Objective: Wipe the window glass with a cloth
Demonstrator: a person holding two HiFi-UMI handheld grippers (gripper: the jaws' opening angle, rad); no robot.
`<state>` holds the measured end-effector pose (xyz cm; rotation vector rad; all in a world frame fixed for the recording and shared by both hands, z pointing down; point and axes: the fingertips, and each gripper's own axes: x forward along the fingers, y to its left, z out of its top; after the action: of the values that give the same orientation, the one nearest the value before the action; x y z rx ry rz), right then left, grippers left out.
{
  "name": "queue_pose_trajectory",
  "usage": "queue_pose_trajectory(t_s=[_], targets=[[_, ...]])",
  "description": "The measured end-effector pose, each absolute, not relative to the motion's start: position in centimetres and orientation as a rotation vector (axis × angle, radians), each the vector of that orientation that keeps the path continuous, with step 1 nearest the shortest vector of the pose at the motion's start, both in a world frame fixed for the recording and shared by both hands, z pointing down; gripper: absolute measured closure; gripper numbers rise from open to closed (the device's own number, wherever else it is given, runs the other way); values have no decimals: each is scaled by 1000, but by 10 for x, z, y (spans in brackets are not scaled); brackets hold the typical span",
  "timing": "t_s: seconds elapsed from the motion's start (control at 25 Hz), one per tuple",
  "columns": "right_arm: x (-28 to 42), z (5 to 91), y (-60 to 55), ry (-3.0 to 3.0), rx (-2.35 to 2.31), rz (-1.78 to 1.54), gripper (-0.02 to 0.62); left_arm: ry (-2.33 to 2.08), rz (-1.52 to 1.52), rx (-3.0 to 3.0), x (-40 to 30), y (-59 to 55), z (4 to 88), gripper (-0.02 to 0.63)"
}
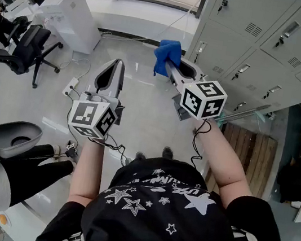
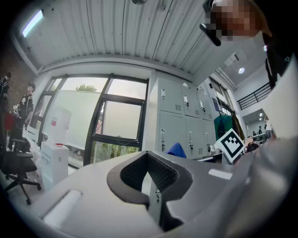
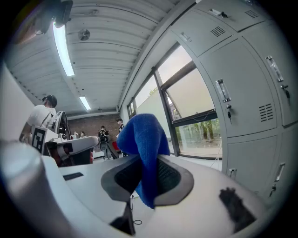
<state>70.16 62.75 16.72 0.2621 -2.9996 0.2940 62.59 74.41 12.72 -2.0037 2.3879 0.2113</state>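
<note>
One blue cloth [image 1: 167, 54], a soft, fuzzy-looking fabric bunched into a thick fold, sits pinched in the right hand-held gripper [image 1: 169, 64]. In the right gripper view the cloth [image 3: 144, 139] stands up above the jaws as a rounded lump, with a narrower tail hanging down between the dark ribbed pads [image 3: 168, 175]. Both jaws are clamped on it. It is solid blue all over, with no print visible. The cloth is held in the air just beside the grey lockers [image 1: 255, 43], on their window side, and apart from the glass.

The window [image 3: 195, 111] with its dark frame starts right at the end of the lockers [image 3: 247, 93], and greenery shows through its lower pane.

The left hand-held gripper [image 1: 116, 64] is further from the lockers than the right one and roughly level with it. Its jaws are drawn together at the tips with nothing between them, seen clearly in the left gripper view [image 2: 149, 171]. That view also shows the lockers [image 2: 179, 121] beside the window [image 2: 121, 121].

A black office chair [image 1: 28, 51] and a white cabinet [image 1: 71, 12] stand well apart from the lockers, across the pale floor [image 1: 139, 121]. A wooden pallet [image 1: 248, 150] lies near the lockers' base.
</note>
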Motion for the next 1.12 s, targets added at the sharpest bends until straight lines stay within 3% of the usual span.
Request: queue_pose_trajectory(t_s=[0.56, 1.12], targets=[[692, 176, 648, -2993, 299, 294, 525, 2482, -46, -2010, 615, 748, 157, 598], [675, 185, 636, -2997, 383, 358, 522, 2541, 8, -2006, 566, 779, 177, 598]])
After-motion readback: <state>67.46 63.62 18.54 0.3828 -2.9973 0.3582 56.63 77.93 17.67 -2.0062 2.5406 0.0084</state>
